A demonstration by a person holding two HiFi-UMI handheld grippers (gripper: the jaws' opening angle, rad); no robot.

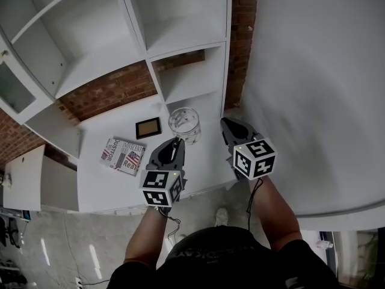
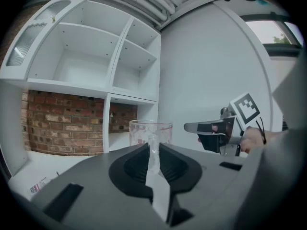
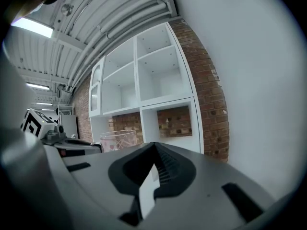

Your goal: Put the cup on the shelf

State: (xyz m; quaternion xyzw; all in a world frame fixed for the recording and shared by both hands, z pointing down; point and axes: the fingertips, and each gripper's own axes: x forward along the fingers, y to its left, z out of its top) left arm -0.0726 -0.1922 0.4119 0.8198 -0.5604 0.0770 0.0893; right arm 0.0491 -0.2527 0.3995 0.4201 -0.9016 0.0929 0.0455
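**Cup held dead ahead of the left claw, shelf bay just beyond**

The white shelf (image 1: pixel 180 35) rises at the far edge of the table (image 1: pixel 96 179), its low open bay right behind the cup (image 1: pixel 183 124). The clear cup stands upright, straight out from the left claw (image 1: pixel 175 142), whose jaws are nearly together, pinching a clear part of it, seemingly the handle. The right claw (image 1: pixel 227 125) hangs just beside the cup's right, jaws together, empty. The left claw looks set to carry it forward.
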